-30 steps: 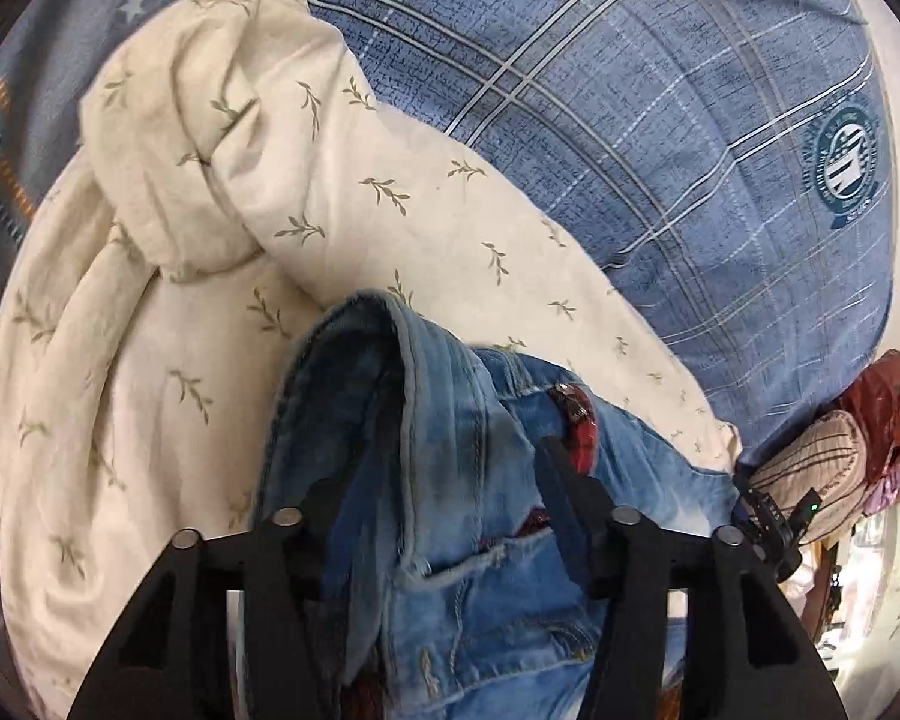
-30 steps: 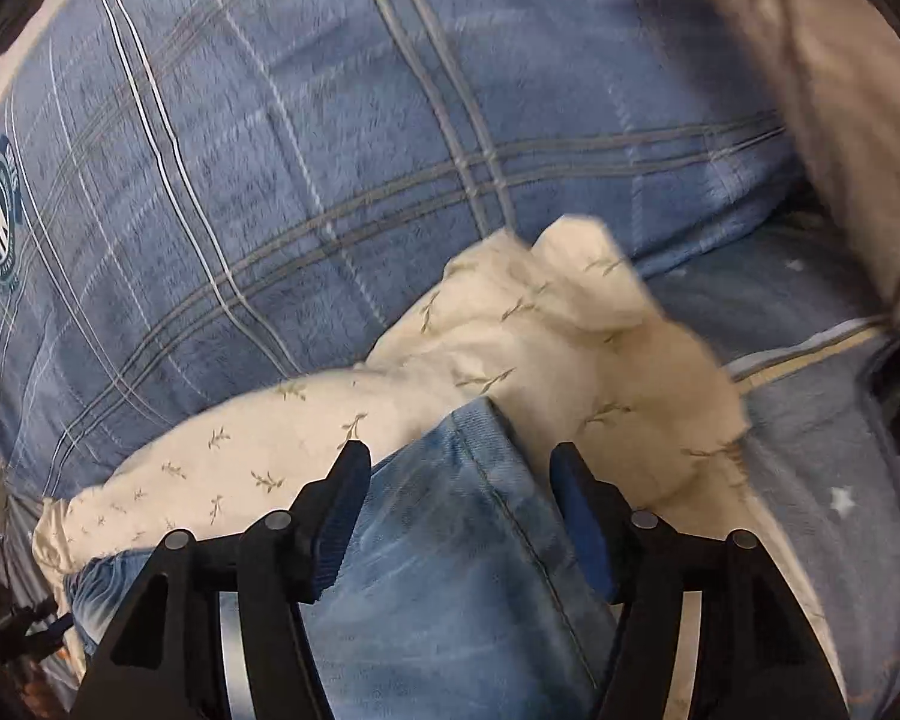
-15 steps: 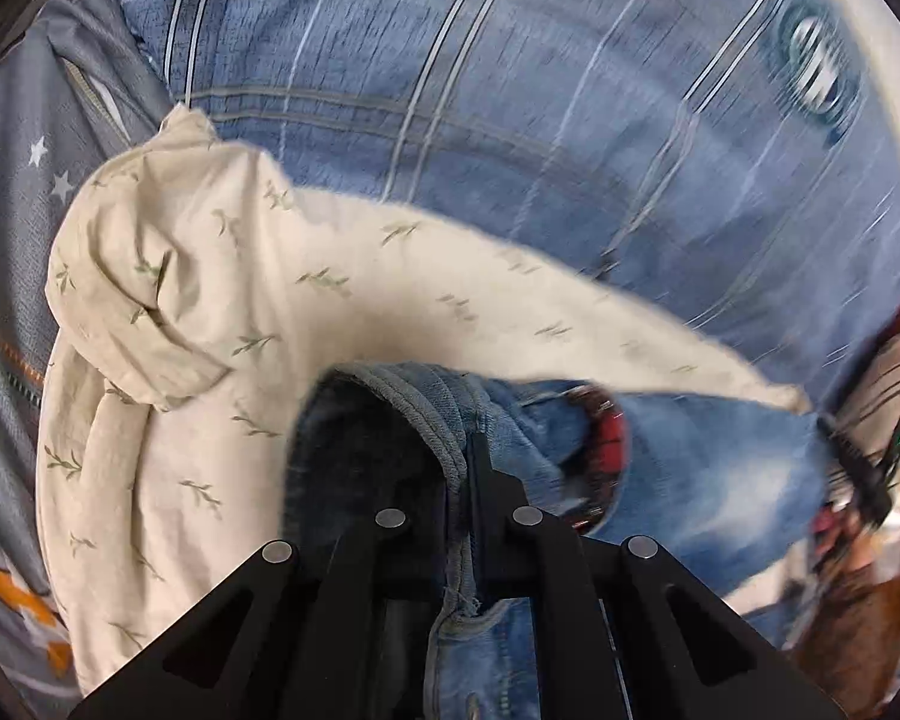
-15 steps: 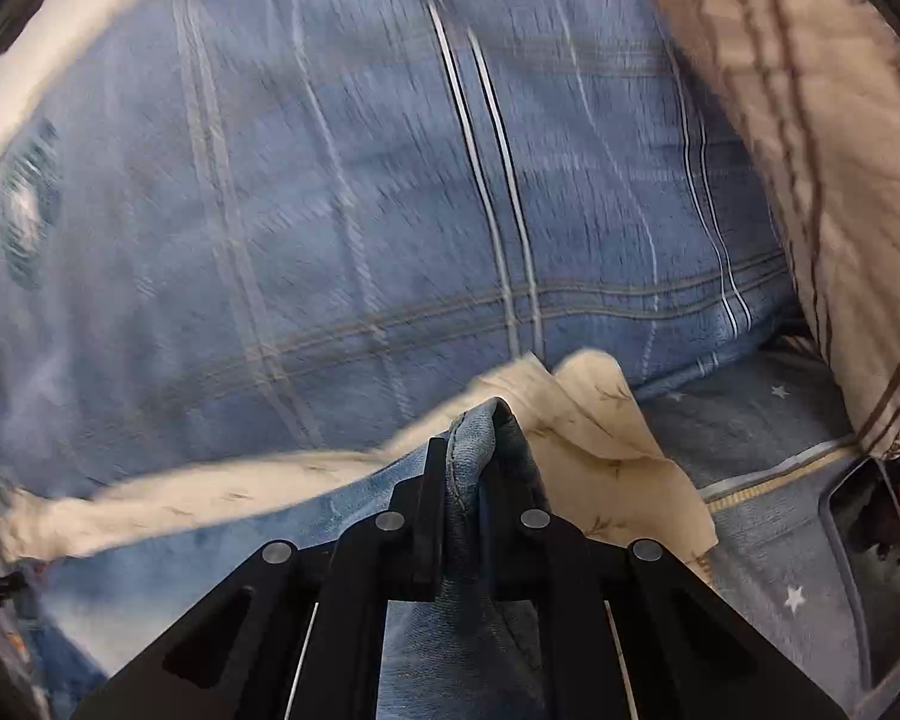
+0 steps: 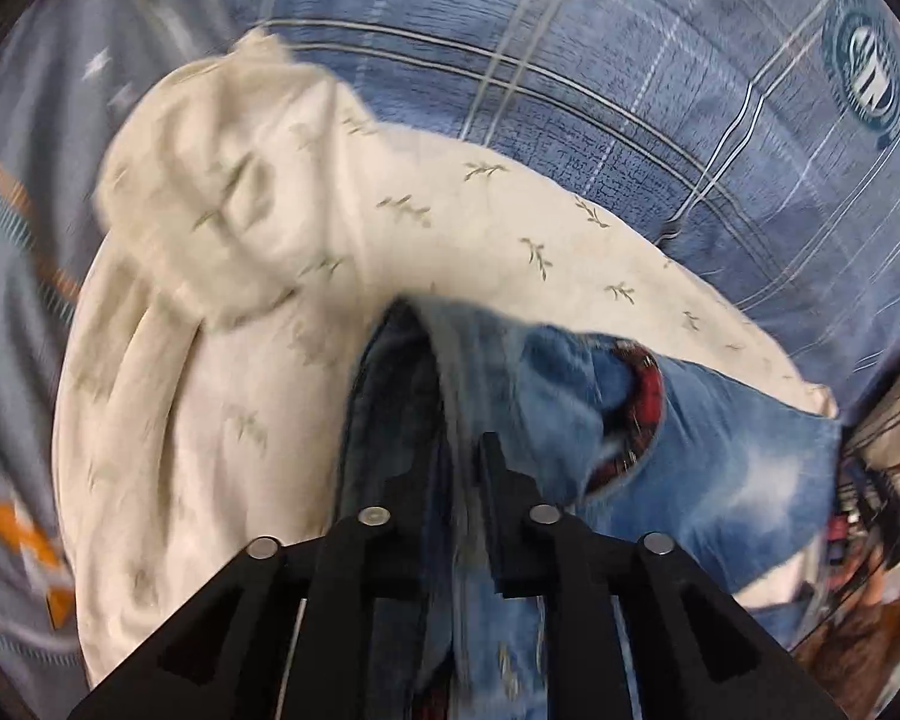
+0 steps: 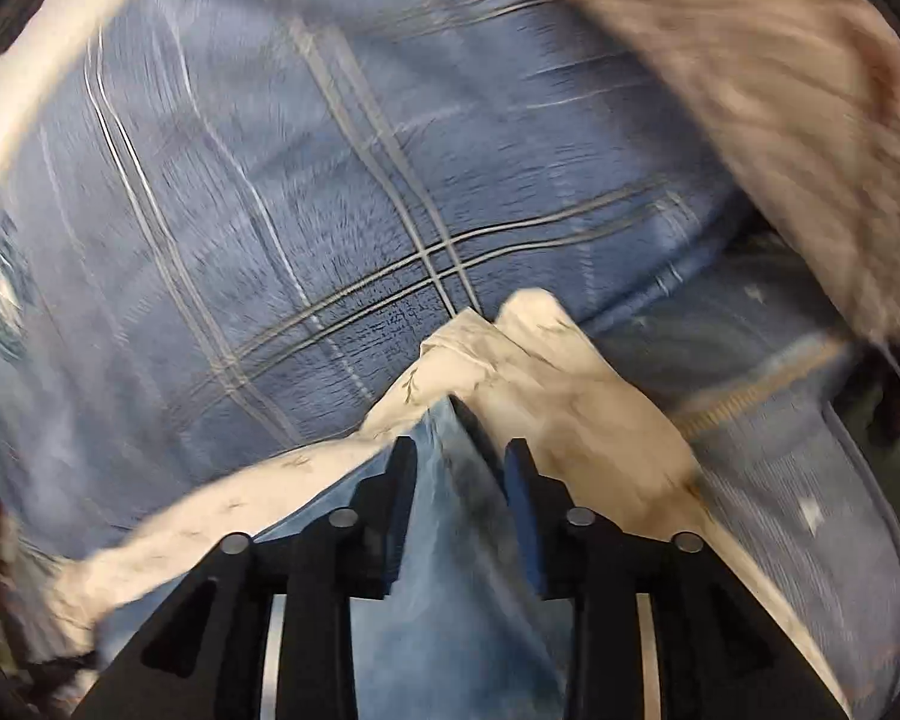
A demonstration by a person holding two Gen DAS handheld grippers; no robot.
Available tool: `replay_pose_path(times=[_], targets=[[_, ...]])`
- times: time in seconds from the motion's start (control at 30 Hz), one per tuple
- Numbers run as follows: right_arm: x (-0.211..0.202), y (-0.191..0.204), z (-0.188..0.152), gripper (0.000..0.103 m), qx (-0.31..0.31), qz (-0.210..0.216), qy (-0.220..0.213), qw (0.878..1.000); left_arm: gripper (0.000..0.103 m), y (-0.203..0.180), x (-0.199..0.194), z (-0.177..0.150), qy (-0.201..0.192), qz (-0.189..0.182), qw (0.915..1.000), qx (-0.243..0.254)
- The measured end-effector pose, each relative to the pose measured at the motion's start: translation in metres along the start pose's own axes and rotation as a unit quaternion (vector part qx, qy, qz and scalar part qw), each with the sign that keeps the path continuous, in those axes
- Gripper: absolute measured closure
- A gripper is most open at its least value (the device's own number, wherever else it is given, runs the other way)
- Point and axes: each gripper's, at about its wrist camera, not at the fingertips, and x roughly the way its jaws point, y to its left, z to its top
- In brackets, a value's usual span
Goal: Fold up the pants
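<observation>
While both claws have denim pinched, we treat this as the carry phase of the fold, so notes per item:

left claw (image 5: 450,456): clamped on a bunched ridge of the jeans (image 5: 720,456), near the part with the red plaid lining (image 5: 645,384). Fingers nearly together, thick fold between them.
right claw (image 6: 459,480): gripping a raised crease of the jeans (image 6: 450,600). Fingers sit a bit wider than on the left, but cloth fills the gap.
jeans position: lifted at both grip points, the rest draped over the cream leaf-print cloth (image 5: 258,360), which lies on the blue plaid bedding (image 6: 270,210). We can't tell which end is the waistband or the hems; the frames are blurred.
grip quality: left holds several layers, so we judge slip risk as low. Right holds a thinner crease, so we watch that one.
how to move: keep both claws level and keep tension across the span, so the fold line comes out straight.
snag risk: the cream cloth touches the denim on both sides and could ride along. We lift clear before travelling.
set-down: lay the far edge first, then let go of both ends together.
progress: early by our estimate. No flat fold is visible yet.
</observation>
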Motion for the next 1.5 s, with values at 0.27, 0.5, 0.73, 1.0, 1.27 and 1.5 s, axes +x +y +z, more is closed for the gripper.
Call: replay_pose_path(times=[0.27,0.5,0.73,1.0,1.27,1.5], targets=[[-0.039,-0.029,-0.025,0.053,0.018,0.014,0.023,0.999,0.074,0.058,-0.037,0.001,0.010,-0.064,0.9898,-0.127],[-0.010,-0.019,0.001,0.035,0.014,0.024,0.032,0.999,0.052,0.030,-0.016,0.034,0.023,-0.046,0.9929,-0.107],[0.042,0.014,0.028,0.033,-0.035,0.014,0.052,0.998,0.053,0.031,0.006,0.065,0.026,-0.042,0.9915,-0.121],[0.096,0.039,0.025,0.029,-0.092,-0.008,0.100,0.991,0.053,0.029,0.052,0.077,0.073,-0.050,0.9861,-0.140],[0.079,0.057,0.012,0.089,-0.155,-0.034,0.077,0.984,0.091,-0.005,0.047,0.063,0.031,-0.034,0.9970,-0.063],[0.047,0.066,0.001,0.089,-0.134,-0.035,0.032,0.990,0.093,-0.027,0.016,0.040,-0.024,-0.014,0.9995,-0.017]])
